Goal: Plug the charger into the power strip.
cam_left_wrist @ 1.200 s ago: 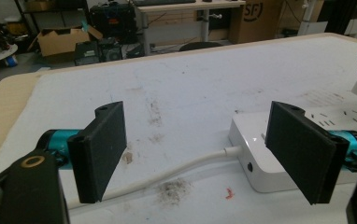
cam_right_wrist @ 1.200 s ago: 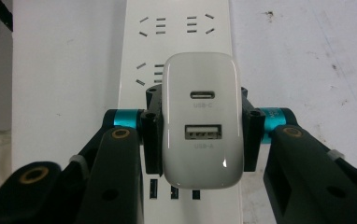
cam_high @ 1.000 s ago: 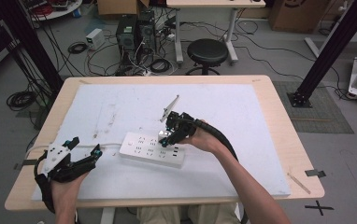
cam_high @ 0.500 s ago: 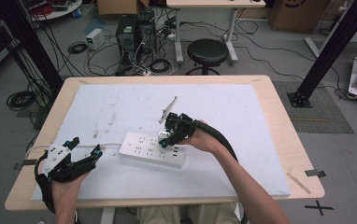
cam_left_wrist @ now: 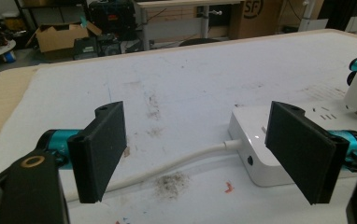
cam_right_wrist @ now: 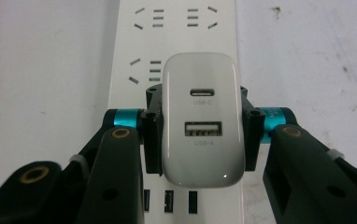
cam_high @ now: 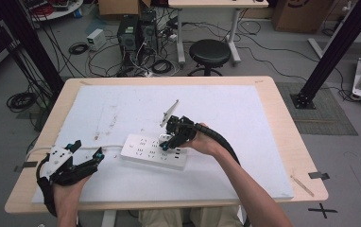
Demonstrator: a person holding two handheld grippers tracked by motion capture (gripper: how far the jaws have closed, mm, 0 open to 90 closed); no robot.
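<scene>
A white power strip (cam_high: 152,151) lies on the white mat, its cord (cam_high: 110,147) running left. My right gripper (cam_high: 166,143) points down over the strip's right half, shut on a white USB charger (cam_right_wrist: 201,119) whose USB-C and USB-A ports face the camera; the black pads press its two sides. The charger sits over the strip's sockets (cam_right_wrist: 144,70); whether its prongs are in, I cannot tell. My left gripper (cam_high: 86,151) rests near the table's front left, open, jaws wide apart with nothing between them. Ahead of it lie the strip's cord end (cam_left_wrist: 253,149) and the cord (cam_left_wrist: 176,164).
The white mat (cam_high: 244,118) covers most of the wooden table (cam_high: 292,142). A grey plate (cam_high: 170,112) sticks up from the right gripper. Tape marks (cam_high: 318,175) sit at the table's right edge. A black stool (cam_high: 209,51) and cables stand on the floor behind.
</scene>
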